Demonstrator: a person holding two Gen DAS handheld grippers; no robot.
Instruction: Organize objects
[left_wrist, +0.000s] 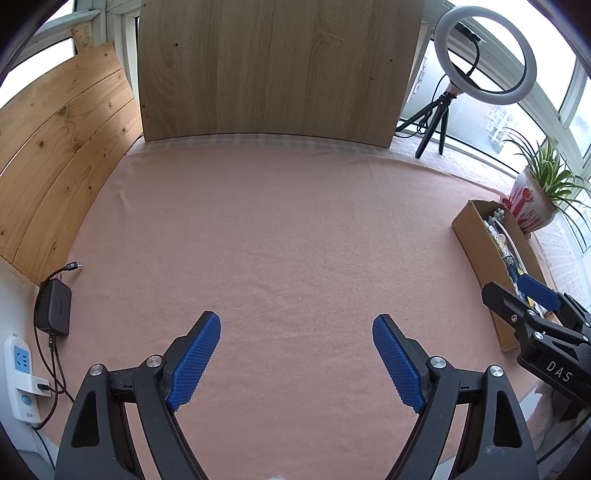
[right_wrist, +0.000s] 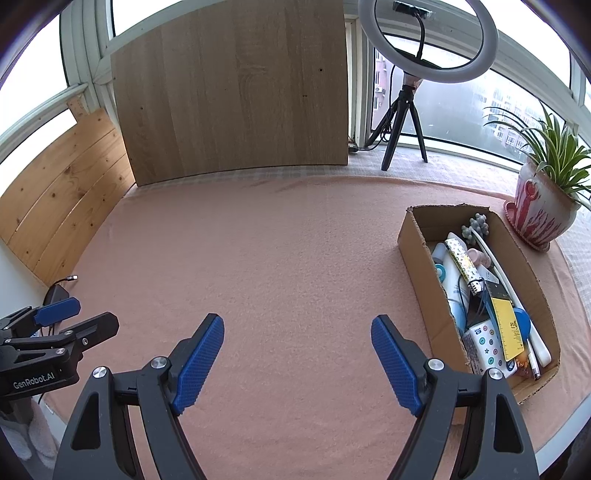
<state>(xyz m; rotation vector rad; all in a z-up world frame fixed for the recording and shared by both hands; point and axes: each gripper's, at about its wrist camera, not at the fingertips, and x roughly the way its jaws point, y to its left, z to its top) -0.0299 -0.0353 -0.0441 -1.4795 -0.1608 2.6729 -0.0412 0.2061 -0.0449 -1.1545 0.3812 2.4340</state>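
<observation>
Left claw (left_wrist: 296, 356) and right claw (right_wrist: 297, 356) spread wide beside cardboard box (right_wrist: 417, 251).

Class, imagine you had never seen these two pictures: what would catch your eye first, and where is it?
The cardboard box crammed with bottles and stationery, at the right on the pink cloth. Behind it, the red-and-white plant pot and the ring light by the window. Both grippers, left and right, hang open and empty.

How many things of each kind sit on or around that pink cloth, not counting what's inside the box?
Grippers: 2, left gripper and right gripper
Cardboard box: 1
Potted plant: 1
Ring light: 1
Black charger: 1
Power strip: 1
Total: 7
</observation>
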